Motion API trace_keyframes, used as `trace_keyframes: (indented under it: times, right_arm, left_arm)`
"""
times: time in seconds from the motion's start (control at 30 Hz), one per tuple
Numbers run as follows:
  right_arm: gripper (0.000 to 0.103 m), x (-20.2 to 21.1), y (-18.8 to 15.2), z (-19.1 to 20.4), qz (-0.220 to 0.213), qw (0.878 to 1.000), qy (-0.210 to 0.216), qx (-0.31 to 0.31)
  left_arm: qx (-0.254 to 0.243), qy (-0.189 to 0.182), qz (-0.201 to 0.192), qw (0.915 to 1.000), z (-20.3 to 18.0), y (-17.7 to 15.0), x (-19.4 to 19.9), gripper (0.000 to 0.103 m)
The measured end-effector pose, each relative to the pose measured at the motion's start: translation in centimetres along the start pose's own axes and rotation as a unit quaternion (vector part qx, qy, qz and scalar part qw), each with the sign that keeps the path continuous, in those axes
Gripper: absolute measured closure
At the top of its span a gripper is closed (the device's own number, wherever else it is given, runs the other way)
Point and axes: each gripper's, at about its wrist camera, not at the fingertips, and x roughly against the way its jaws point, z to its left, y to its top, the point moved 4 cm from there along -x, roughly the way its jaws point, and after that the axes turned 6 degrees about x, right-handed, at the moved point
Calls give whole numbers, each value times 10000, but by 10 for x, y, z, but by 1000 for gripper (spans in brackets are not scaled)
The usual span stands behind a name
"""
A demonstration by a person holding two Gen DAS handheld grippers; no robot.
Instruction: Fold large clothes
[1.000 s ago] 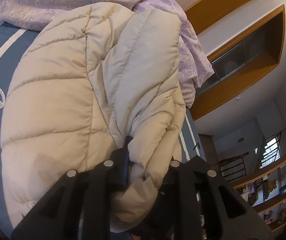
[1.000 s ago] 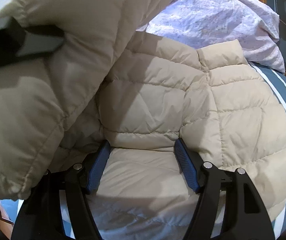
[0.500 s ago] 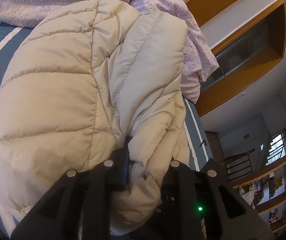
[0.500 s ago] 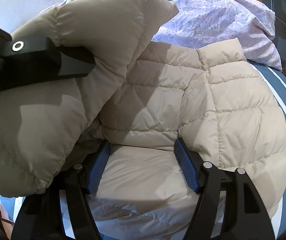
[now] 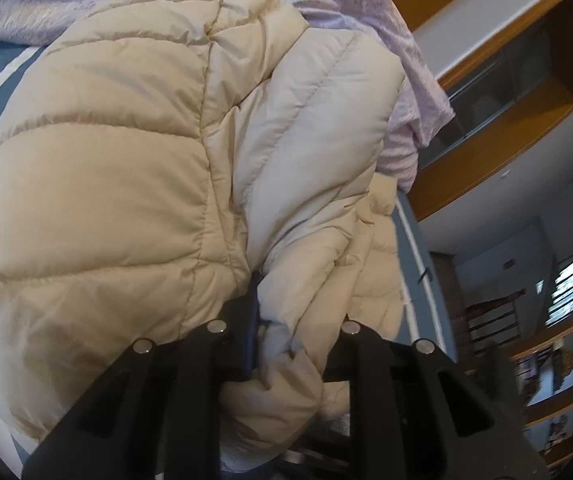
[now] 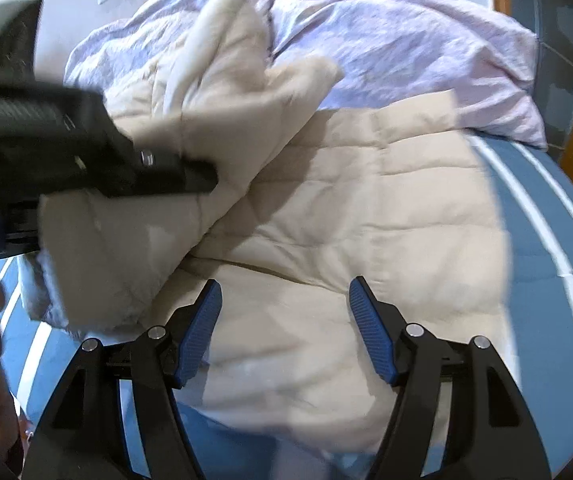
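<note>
- Left tongs (image 5: 286, 332) are clamped on a bunched fold of the cream puffer jacket (image 5: 134, 168), low in the centre of the left wrist view; the fabric swells out above and below the grip, so the hold looks firm enough to carry a thick layer across.
- Right tongs (image 6: 284, 328) stand wide with nothing between the blue pads (image 6: 202, 332), low in the right wrist view, poised just over the jacket's near panel (image 6: 326, 280). Whether the pads touch the cloth I cannot tell.
- Seen from the right wrist, the left tongs (image 6: 190, 176) come in from the left edge, holding a flap of the jacket raised and draped over the flat body; that part is blurred.
- The jacket lies spread on the bed, on a blue sheet with white stripes (image 6: 546, 240), its far end against a rumpled lilac duvet (image 6: 406, 48) at the top of the frame.
- My reading: one side or sleeve is being folded inward, while the free right tongs wait near the flat part to pin it so the slippery quilting does not slide.
- Judged from the lie, the fold is only partly made; the lifted flap is not yet laid down.
- Puffy filling will likely spring back unless pressed flat.
</note>
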Motion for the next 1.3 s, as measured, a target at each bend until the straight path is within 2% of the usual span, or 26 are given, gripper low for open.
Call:
trace_keyframes:
  times: [0.13,0.27,0.47,0.67,0.77,0.83,0.87,0.9,0.93,1.0,1.17,1.3]
  right_arm:
    - [35,24,-8,-36,-112,9991,-351,-196]
    - [35,35,-21,-61,-20,9970,-661,-401]
    - [42,14,-41,-64,472,9954,-407,-726]
    - [42,13,-43,-60,488,9950,-418,-758]
    - [42,12,-43,-60,482,9951,-407,-761]
    - [42,12,-44,-59,485,9951,-414,-753]
    - [42,12,-44,-58,486,9951,-413,-751]
    - [42,13,-44,-57,487,9951,-414,-751]
    - [42,13,-44,-59,467,9950,-402,-786]
    - [42,14,-44,-59,492,9949,-379,-798]
    - [41,15,-44,-60,527,9937,-334,-932]
    - [41,15,-44,-64,526,9921,-256,-1110]
  left_arm:
    - [-209,245,5,9995,-7,-5,-11,83]
    - [-363,427,-3,9984,-12,-9,-20,83]
    - [-554,508,23,9972,-22,-14,-28,83]
    - [-988,429,101,9941,-46,-26,-34,83]
    - [-1251,632,103,9901,-54,-33,-41,80]
    - [-1394,734,82,9875,-56,-38,-41,71]
    - [-1436,686,102,9872,-58,-39,-40,57]
    - [-1455,604,140,9874,-61,-41,-38,37]
    - [-1448,583,140,9876,-64,-42,-32,35]
    - [-1494,566,130,9871,-69,-43,-25,22]
    - [-1586,572,-58,9857,-70,-38,13,21]
    - [-1581,747,-456,9835,-61,-26,48,17]
